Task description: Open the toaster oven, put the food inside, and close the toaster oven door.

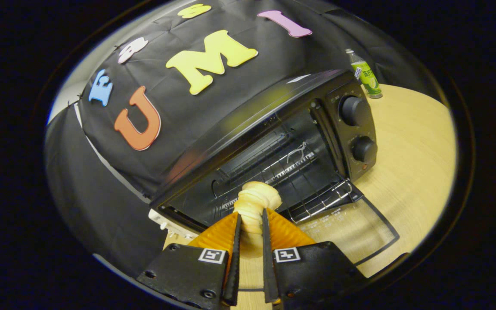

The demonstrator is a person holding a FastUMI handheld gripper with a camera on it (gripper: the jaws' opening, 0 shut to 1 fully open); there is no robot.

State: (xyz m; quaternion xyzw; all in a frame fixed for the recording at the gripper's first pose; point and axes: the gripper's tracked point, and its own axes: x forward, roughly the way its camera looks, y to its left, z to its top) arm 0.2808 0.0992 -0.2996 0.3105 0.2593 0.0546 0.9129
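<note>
The gripper (251, 224) pinches a pale, ridged bread roll (254, 203) before the open black toaster oven (274, 142). Writing on the glass door (351, 228) and the green bottle (367, 76) is illegible.

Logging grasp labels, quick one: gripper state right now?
Gripper: shut on the bread, both fingers pressing its sides, held in front of the open oven.

The toaster oven (274, 142) (door (351, 228) down) stands on the table (411, 142); a bottle (366, 77) behind it.
</note>
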